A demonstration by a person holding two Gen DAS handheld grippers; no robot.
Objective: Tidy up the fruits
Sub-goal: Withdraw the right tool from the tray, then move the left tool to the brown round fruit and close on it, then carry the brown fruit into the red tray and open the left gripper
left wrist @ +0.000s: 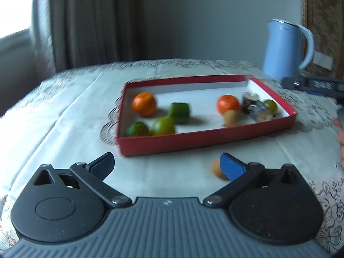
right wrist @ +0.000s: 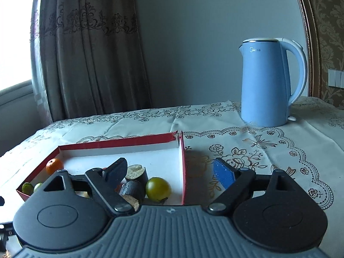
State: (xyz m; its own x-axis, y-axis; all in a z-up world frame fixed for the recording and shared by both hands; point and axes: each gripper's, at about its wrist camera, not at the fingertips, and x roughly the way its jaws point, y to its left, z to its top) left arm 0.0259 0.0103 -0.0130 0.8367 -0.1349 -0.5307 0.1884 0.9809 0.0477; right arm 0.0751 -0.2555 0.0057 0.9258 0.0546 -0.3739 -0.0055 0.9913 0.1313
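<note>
A red box (left wrist: 206, 138) with a white inside lies on the table and holds two oranges (left wrist: 144, 103), a green chunk (left wrist: 179, 112), green round fruits (left wrist: 163, 126), a brown fruit (left wrist: 231, 117) and dark cut pieces (left wrist: 252, 105). A small tan fruit (left wrist: 216, 167) lies on the cloth in front of the box, beside my left gripper's right finger. My left gripper (left wrist: 167, 163) is open and empty. My right gripper (right wrist: 169, 169) is open and empty over the box's right end (right wrist: 183, 172), near a yellow-green fruit (right wrist: 158, 188) and dark pieces (right wrist: 133, 188).
A blue electric kettle (right wrist: 266, 81) stands at the back right of the table. A patterned tablecloth (right wrist: 247, 150) covers the table. Curtains (right wrist: 90, 53) hang behind on the left. The other gripper (left wrist: 316, 85) shows at the right edge of the left wrist view.
</note>
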